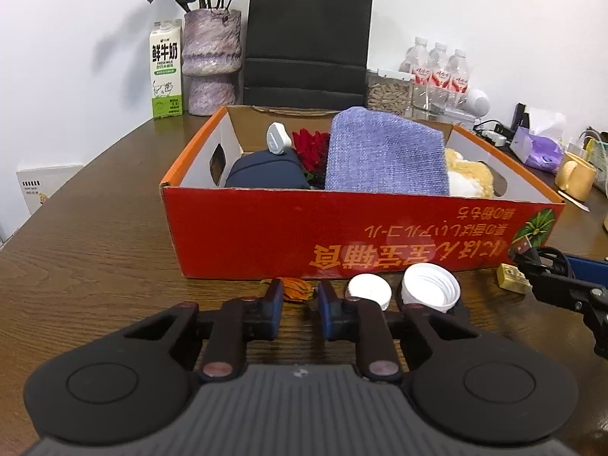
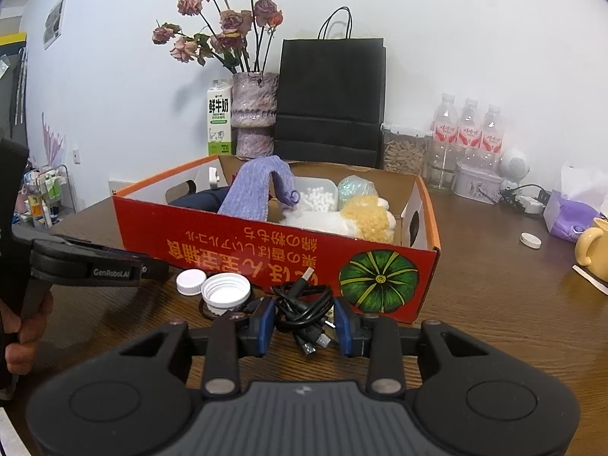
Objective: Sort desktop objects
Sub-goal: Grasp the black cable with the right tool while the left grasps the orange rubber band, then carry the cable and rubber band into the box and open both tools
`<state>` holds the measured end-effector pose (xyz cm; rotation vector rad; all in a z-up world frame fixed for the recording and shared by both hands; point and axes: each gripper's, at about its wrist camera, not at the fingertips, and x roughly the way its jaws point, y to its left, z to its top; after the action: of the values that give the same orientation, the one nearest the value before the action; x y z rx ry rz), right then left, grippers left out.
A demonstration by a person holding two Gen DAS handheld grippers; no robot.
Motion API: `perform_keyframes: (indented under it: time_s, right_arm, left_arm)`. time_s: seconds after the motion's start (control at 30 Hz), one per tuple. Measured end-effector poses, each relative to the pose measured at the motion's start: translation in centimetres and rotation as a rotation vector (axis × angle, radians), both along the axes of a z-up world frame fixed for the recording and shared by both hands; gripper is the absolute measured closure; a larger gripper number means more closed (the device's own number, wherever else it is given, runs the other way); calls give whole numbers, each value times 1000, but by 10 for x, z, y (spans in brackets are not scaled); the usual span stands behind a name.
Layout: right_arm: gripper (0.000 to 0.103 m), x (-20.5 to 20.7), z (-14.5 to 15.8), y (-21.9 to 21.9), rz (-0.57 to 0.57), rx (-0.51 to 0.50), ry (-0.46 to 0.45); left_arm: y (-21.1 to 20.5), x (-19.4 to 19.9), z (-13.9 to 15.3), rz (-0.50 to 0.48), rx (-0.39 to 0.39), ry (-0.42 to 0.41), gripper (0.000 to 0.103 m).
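Note:
A red cardboard box stands on the wooden desk and holds a purple cloth, a navy pouch and a plush toy. My left gripper is open, low over the desk before the box, with a dried orange petal just beyond its fingertips. Two white caps lie to its right. My right gripper is open around a coiled black USB cable lying by the box. The caps also show in the right wrist view.
Behind the box stand a milk carton, a purple vase, a black paper bag, water bottles and a pellet jar. A yellow mug, tissue pack and small white disc sit at right.

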<state>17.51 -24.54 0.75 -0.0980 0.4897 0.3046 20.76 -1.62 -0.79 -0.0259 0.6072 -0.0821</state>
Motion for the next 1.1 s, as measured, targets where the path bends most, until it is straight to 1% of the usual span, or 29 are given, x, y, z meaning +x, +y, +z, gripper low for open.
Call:
perform_keyframes:
  time_s: [0.23,0.4,0.53,0.6,0.73,0.93,1.0,1.1]
  right_arm:
    - [71,-9,5,0,-3,0,-13]
    - [71,-15,10,-2,-3,1,-27]
    - [71,-20,14,-2,-3,2,-37]
    - [71,-23,18,-2,-3,3,-50]
    - [71,-27,32,-3,-5,7,-97]
    - [71,-14,58,0,-7,8,-167]
    - [71,-3,64,1,-10,12,-176]
    - [71,16,68,2,-17,20,-176]
  left_arm:
    - [-1,-20,6,-28,32,-43,96]
    - [-1,-37,12,-45,61,-87,96]
    - [0,-46,18,-53,54,-107,96]
    - [1,-53,25,-59,48,-134,96]
    - [0,-62,47,-70,52,-218,96]
    - [-10,-53,79,-81,47,-320,96]
    - [-13,-45,85,-80,43,-341,96]
    - [-17,-29,87,-71,34,-350,96]
